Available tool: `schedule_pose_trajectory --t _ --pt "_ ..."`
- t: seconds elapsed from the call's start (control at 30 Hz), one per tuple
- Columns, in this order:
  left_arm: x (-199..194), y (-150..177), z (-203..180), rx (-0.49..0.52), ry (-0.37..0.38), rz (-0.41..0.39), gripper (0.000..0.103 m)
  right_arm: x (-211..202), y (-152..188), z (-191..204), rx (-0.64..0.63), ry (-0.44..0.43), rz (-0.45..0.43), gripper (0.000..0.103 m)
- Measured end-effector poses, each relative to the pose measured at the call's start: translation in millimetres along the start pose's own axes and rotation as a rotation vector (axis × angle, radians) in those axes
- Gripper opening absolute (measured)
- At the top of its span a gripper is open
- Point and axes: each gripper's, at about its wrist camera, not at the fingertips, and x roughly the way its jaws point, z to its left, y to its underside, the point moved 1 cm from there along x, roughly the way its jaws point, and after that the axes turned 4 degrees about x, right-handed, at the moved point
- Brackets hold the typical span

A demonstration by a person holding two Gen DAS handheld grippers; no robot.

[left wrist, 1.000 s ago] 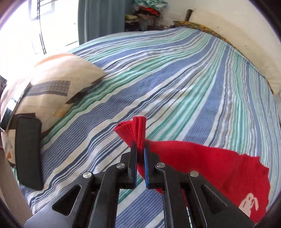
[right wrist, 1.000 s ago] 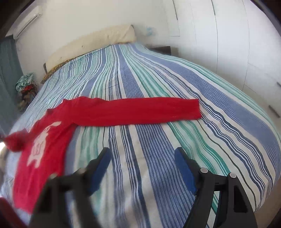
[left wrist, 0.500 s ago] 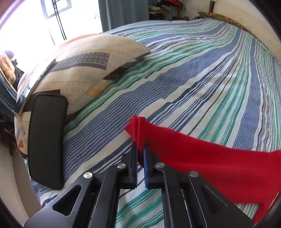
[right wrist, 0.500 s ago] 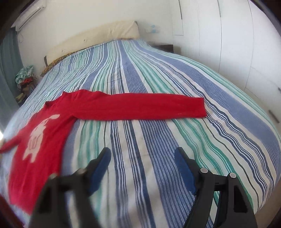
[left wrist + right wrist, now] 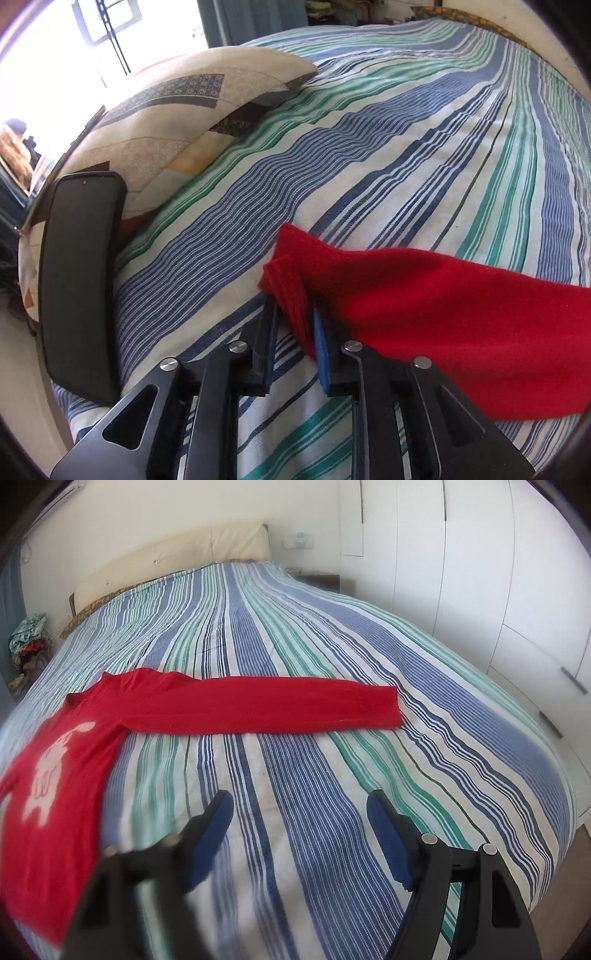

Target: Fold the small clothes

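Left sleeve set down, jumper spread for folding

The left gripper [image 5: 295, 325] tilts steeply down at the bed [image 5: 406, 147]; its jaws have just been opening, released, with the red jumper [image 5: 229, 705] cuff [image 5: 288, 291] loose between them. Best to draw clear without dragging the cuff. The right gripper [image 5: 299, 834] hangs wide open and empty, angled down near the other, outstretched sleeve [image 5: 295, 705].
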Motion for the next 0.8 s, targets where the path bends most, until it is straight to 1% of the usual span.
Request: schedule_pose_trajectory --t 0.03,0.07,0.1,0.17,0.23,0.37,0.47,0.57,0.7,0.8 --pt "-5 1 4 -0.005 -0.026 -0.006 0.065 -1 0 1 -0.01 0.019 -0.005 0.074" --pt "-10 3 9 -0.011 -0.033 -0.011 0.085 -1 0 2 -0.019 0.033 -0.009 0.074" --pt "-17 7 14 -0.021 -0.019 -0.025 0.088 -2 0 3 -0.027 0.041 -0.012 0.075" --pt "-27 11 22 -0.033 0.027 -0.034 0.088 -3 -1 4 -0.04 0.053 -0.018 0.075" --pt "-36 17 24 -0.027 0.047 -0.029 0.088 -5 -1 5 -0.053 0.066 -0.025 0.075" --pt "-68 35 15 0.021 0.1 -0.074 0.088 -8 -1 8 -0.071 0.075 -0.037 0.075" --pt "-101 54 -12 0.116 0.17 -0.128 0.088 -10 -1 10 -0.079 0.08 -0.045 0.075" --pt "-129 73 -49 0.243 0.242 -0.171 0.088 -13 -1 11 -0.084 0.085 -0.055 0.075" --pt "-155 98 -98 0.397 0.329 -0.187 0.088 -15 0 10 -0.085 0.088 -0.062 0.075" --pt "-167 122 -132 0.489 0.365 -0.196 0.088 -17 -1 10 -0.084 0.094 -0.067 0.076"
